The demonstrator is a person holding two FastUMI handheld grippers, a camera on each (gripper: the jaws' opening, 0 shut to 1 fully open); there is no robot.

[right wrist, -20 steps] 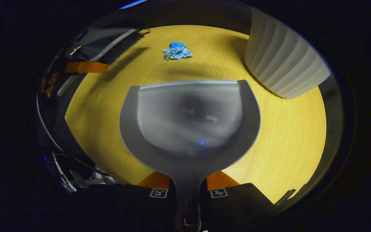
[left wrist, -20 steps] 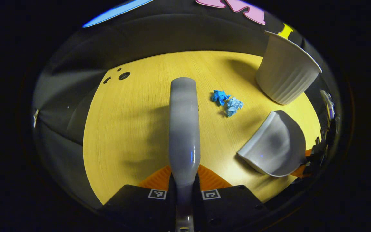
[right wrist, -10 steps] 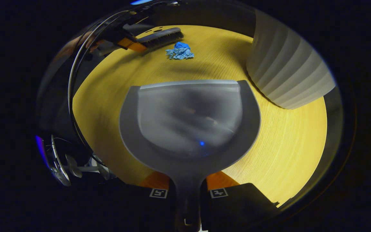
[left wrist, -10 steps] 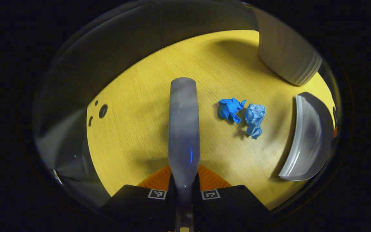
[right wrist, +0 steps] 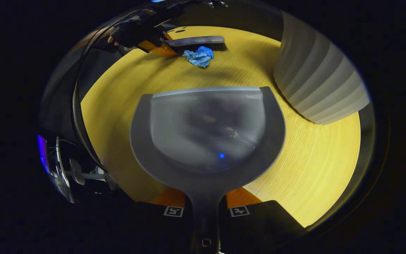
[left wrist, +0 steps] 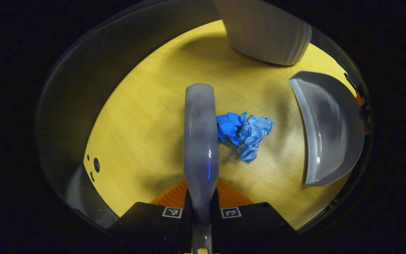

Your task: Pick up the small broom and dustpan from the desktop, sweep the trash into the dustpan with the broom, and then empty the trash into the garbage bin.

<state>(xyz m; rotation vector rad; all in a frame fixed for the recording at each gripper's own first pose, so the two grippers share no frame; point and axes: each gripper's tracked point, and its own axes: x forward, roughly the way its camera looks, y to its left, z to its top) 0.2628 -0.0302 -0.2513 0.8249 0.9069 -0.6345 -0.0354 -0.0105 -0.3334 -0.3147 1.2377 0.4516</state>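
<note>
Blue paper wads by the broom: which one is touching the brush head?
The darker blue wad sits right against the broom. The paler wad lies beyond it, on the dustpan side.

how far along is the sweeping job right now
Pick-up looks done: the left claw grips the broom, the right claw the dustpan. In hand: broom beside the blue trash, dustpan facing it. Left: sweep the trash in and empty it into the bin.
</note>
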